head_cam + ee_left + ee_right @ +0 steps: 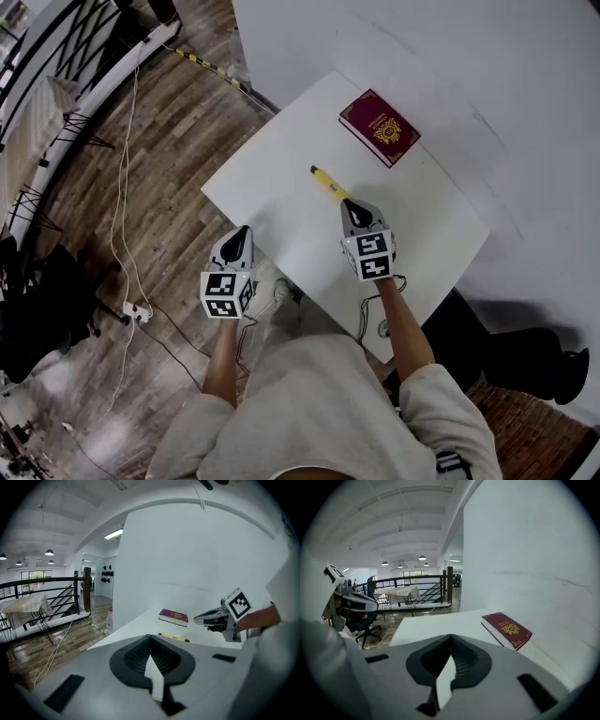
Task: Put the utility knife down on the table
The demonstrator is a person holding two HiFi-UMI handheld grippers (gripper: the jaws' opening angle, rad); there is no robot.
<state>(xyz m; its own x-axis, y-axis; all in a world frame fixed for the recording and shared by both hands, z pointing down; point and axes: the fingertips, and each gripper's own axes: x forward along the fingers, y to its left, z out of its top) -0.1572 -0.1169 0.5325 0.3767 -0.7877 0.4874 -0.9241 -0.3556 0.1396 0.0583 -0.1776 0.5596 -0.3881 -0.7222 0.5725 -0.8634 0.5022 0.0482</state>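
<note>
Utility knife (328, 183) flat, right gripper (352, 203) angled down

This looks like an open loft office or studio on a mezzanine. A wood-plank floor (178, 141) lies at nine o'clock from the white table (281, 187), with loose cables (120, 216) across it. There is a black metal railing (42, 584), pendant lamps (49, 552) under a white vaulted ceiling (403, 522), an office chair (365, 637), and a white partition wall (450, 56) at one o'clock.

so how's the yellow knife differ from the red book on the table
The utility knife is thin and yellow; the book is broad and dark red with a gold emblem. The knife lies nearer the person, the book nearer the wall. Both lie flat on the white table, neither held.
</note>
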